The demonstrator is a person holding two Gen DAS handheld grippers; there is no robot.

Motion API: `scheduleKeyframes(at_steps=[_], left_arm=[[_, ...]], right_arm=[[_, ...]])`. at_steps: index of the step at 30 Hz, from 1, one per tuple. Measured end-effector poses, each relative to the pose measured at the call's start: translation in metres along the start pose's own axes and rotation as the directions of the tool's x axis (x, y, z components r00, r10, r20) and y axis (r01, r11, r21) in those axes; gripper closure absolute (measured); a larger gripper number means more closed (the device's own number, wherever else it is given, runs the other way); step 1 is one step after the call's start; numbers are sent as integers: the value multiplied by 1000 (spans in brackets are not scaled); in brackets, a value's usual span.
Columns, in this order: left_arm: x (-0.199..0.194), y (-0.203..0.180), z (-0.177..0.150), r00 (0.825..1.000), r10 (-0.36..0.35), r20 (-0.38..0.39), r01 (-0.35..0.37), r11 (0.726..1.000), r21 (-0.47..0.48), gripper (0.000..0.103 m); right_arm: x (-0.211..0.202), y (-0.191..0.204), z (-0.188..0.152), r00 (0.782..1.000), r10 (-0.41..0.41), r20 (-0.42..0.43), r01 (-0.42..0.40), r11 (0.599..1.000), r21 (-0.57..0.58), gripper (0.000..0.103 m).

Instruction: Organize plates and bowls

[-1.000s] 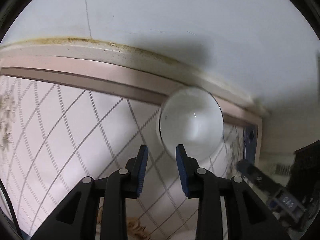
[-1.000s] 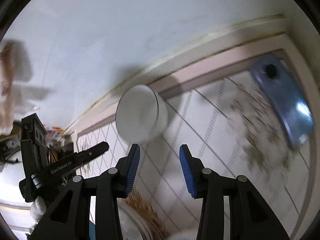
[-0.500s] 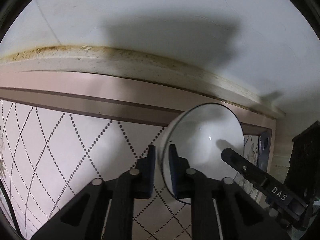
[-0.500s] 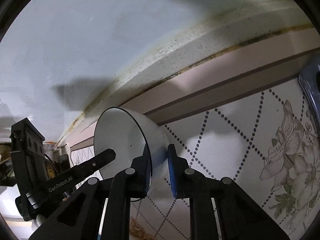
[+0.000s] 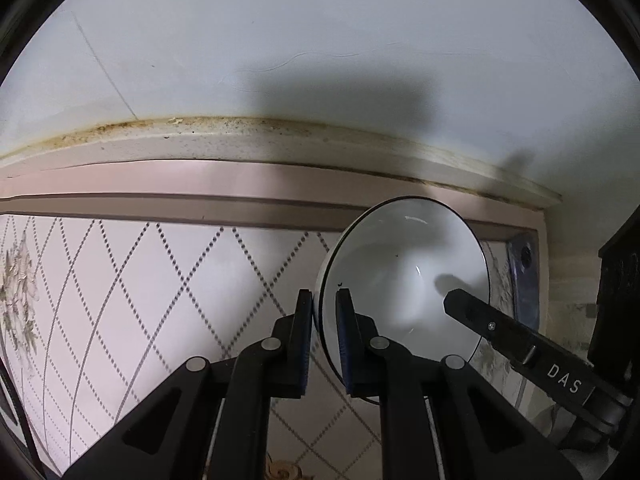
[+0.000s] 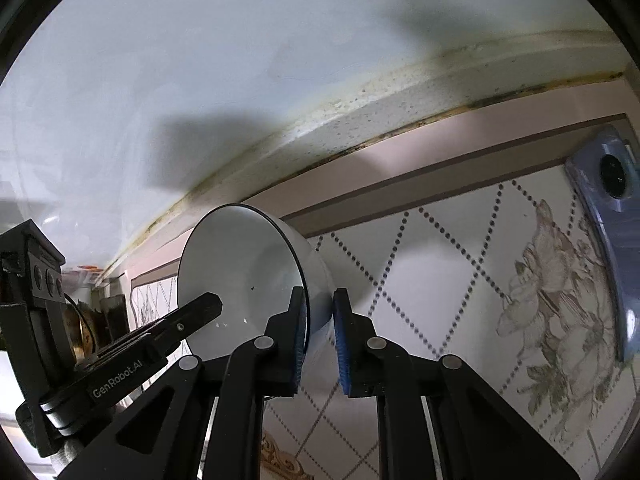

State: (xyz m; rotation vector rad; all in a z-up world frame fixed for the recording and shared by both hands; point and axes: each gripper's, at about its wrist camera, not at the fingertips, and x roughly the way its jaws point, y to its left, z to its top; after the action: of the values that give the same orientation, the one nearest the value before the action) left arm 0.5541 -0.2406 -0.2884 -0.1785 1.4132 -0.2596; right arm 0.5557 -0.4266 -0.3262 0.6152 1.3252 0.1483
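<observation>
Left gripper (image 5: 324, 336): jaws clamped on the near rim of a white bowl (image 5: 404, 280), one blue pad outside the wall, the other inside. Right gripper (image 6: 318, 336): jaws likewise clamped on the rim at the opposite side of the same bowl (image 6: 240, 276), pads either side of the wall. The bowl is held between both grippers, tipped so its opening faces partly sideways; it has a thin dark rim line and a small dark speck inside. Whether its base touches the surface cannot be told. Beneath it lies a tablecloth (image 5: 140, 280) with dotted diamond lines and floral print, edged by a pinkish border. A blue phone (image 6: 612, 240) lies on the cloth well apart from the bowl, beside the border. A stained white ledge (image 5: 280, 136) meets the pale wall (image 5: 320, 32) beyond.
</observation>
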Motion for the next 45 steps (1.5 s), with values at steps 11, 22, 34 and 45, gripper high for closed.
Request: scheduleKeyframes(at_steps=[11, 22, 34, 45], left_arm=[[-55, -34, -71, 998, -52, 31, 49, 994, 96, 93], [-95, -60, -149, 994, -94, 52, 82, 976, 203, 93], [-86, -76, -212, 997, -82, 15, 75, 963, 258, 93], [-57, -82, -230, 999, -25, -29, 32, 961, 275, 93]], right_arm=[[-82, -1, -64, 998, -7, 60, 9, 1000, -29, 88], [-156, -27, -164, 994, -25, 108, 28, 999, -22, 88], [-175, -58, -244, 994, -40, 100, 39, 999, 16, 88], [-156, -84, -264, 997, -66, 50, 64, 997, 36, 88]])
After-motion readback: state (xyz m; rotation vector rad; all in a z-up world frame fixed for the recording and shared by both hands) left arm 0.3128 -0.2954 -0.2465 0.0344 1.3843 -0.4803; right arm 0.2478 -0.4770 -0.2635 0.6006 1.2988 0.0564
